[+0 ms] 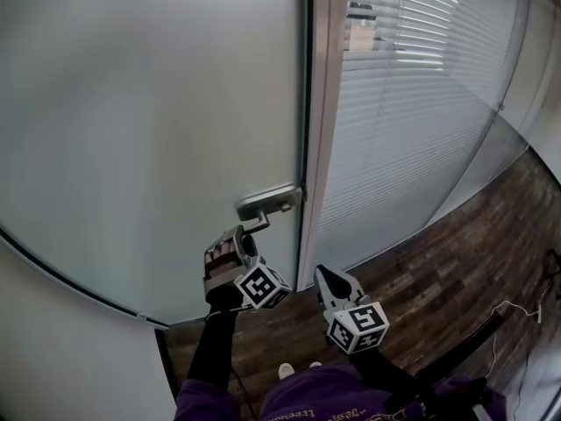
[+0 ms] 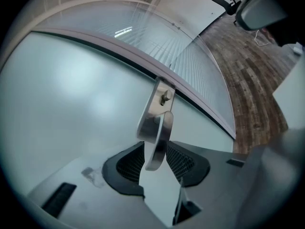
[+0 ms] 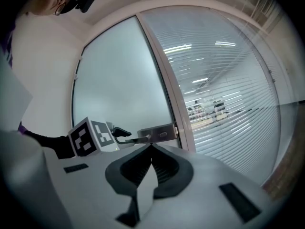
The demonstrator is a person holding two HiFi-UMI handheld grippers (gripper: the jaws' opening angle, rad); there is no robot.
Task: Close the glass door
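Head view: glass door [image 1: 131, 130] at left, its edge lying against the frame [image 1: 326, 103]. Judged closed or all but; latch not confirmable. Left gripper [image 2: 155, 152] is clamped on the handle [image 2: 153, 123] lever. Right gripper [image 3: 151, 149], jaws together and empty, hangs near the frame. No containers in view.

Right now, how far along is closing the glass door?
Looks done: the glass door lies against the frame with no open gap showing; whether it has latched cannot be seen. In hand: the left gripper clamps the door handle. The right gripper is shut, empty, off the door. Left: letting go of the handle.
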